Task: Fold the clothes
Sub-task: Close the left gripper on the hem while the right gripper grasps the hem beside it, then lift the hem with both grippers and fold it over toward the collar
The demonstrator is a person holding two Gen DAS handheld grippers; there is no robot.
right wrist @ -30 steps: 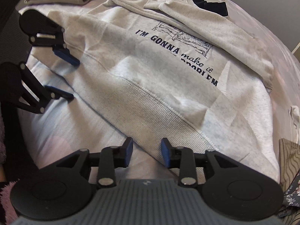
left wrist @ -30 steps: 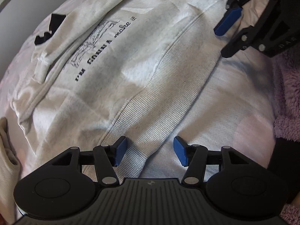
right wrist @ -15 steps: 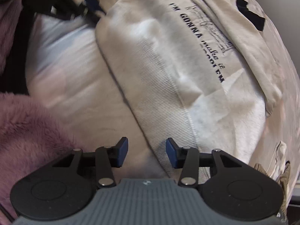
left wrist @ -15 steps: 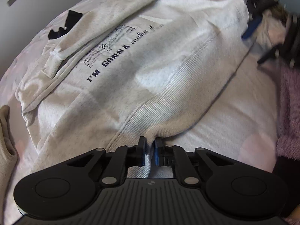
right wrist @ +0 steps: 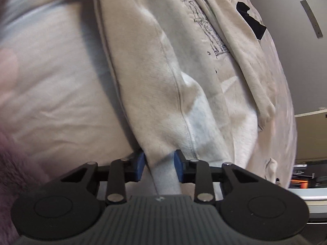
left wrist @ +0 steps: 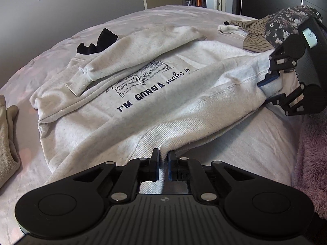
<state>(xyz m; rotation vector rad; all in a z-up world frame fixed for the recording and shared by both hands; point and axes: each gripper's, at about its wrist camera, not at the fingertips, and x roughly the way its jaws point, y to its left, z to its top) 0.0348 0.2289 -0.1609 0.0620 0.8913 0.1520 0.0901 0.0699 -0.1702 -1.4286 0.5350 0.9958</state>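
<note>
A light grey sweatshirt point(left wrist: 155, 106) with dark print lies front up on the bed, one sleeve folded across its chest. My left gripper point(left wrist: 163, 163) is shut on the ribbed hem, which rises off the sheet in a taut ridge. That ridge runs to the right gripper point(left wrist: 269, 90) at the far right of the left wrist view. In the right wrist view the right gripper point(right wrist: 159, 163) has its jaws closing on the other hem corner of the sweatshirt point(right wrist: 163, 81). The cloth fills the gap between the blue pads.
A black cloth item point(left wrist: 98, 42) lies past the sweatshirt's collar. A heap of floral and striped clothes point(left wrist: 282, 28) sits at the far right. A beige garment point(left wrist: 8, 138) lies at the left edge and pink fuzzy fabric point(left wrist: 312, 163) at the right. Bare sheet point(left wrist: 245, 153) shows nearby.
The left gripper shut on the hem and raised it. The right gripper rolled, dropped to the other hem corner and closed in around the cloth, so the hem now lifts between both.
</note>
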